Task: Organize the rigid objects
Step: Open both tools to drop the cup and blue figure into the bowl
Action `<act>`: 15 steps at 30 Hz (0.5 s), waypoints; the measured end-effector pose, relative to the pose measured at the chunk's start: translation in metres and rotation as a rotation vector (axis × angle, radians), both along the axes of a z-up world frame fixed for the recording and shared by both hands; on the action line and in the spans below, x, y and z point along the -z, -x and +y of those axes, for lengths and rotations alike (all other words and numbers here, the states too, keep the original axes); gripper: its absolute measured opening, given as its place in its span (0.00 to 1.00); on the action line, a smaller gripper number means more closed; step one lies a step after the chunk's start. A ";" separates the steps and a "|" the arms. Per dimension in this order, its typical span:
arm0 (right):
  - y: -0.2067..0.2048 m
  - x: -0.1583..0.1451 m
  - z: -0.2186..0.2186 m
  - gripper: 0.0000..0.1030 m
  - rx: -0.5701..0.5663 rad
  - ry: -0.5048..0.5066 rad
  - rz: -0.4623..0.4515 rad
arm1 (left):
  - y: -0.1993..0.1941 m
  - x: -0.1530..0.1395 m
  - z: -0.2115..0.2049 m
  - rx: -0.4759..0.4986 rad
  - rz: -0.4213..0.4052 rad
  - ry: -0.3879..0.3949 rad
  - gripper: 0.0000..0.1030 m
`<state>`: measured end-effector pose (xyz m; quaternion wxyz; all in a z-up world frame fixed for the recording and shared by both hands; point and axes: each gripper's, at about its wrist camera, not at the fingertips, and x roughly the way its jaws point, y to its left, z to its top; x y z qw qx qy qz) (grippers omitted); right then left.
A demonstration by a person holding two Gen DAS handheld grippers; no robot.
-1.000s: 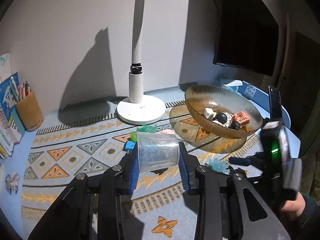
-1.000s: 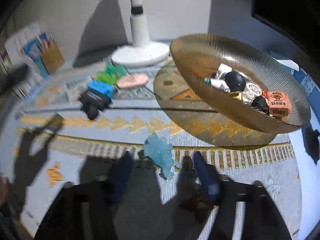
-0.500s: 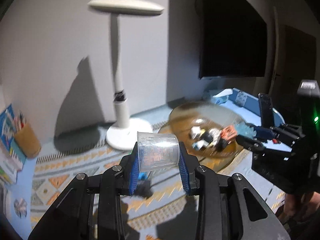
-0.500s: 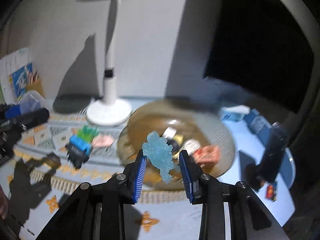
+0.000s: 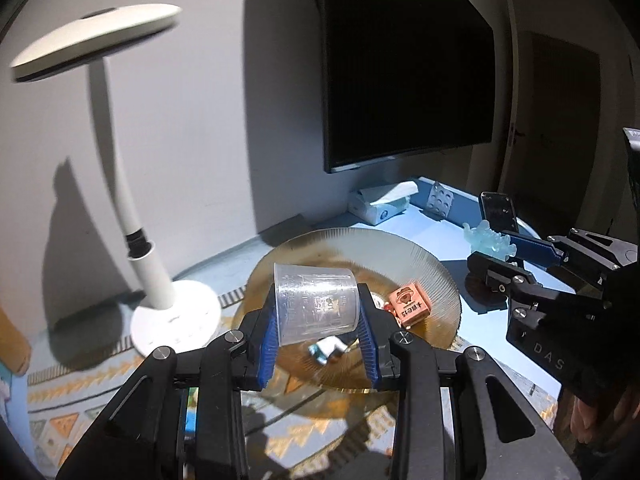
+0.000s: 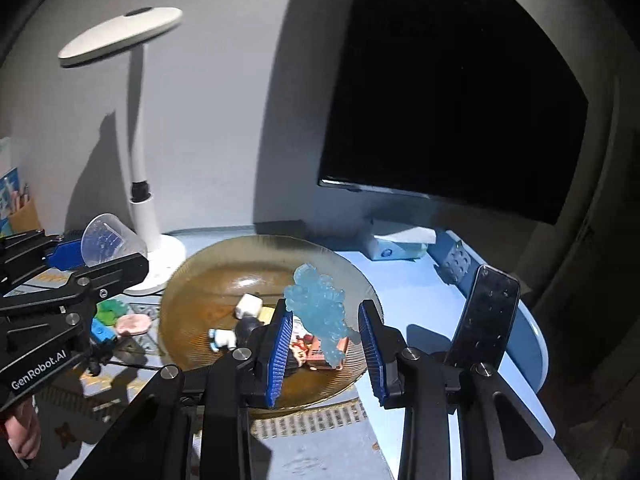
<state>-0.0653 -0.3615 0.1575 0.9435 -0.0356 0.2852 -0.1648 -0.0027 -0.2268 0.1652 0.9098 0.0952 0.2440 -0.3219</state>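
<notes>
The left claw [image 5: 318, 330] is clenched on a clear plastic cup [image 5: 316, 304], which lies on its side between the blue pads [image 5: 267, 346] at lower centre of the left view; gripped across its wall like this, it can be carried over the amber ribbed dish [image 5: 436, 276] and let go; the right claw [image 6: 325, 334] grasps a pale blue knobbly toy [image 6: 320, 312] in the same way, at centre of the right view and in front of the dish [image 6: 188, 300], so both loads look bound for it; an orange block [image 5: 409, 305] and small figures [image 6: 224, 338] already lie inside, leaving bare room toward the upper left of the bowl in the right view; a dark phone [image 6: 486, 316] stands propped at lower right near the rounded edge of the blue bench [image 6: 536, 344], and the white lamp [image 6: 140, 184] rises at left, so the freest way in is probably straight over the near rim; a pink piece [image 6: 134, 323] and a green one [image 6: 110, 309] remain on the patterned mat left of the dish.
</notes>
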 end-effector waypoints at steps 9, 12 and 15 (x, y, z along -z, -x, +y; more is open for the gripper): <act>-0.040 0.027 -0.042 0.32 -0.002 -0.140 0.073 | -0.045 0.035 -0.030 -0.023 0.068 -0.073 0.30; -0.053 0.039 -0.045 0.32 -0.025 -0.167 0.106 | -0.054 0.049 -0.031 -0.029 0.100 -0.082 0.30; -0.060 0.050 -0.048 0.32 -0.048 -0.208 0.124 | -0.060 0.061 -0.033 -0.023 0.130 -0.097 0.30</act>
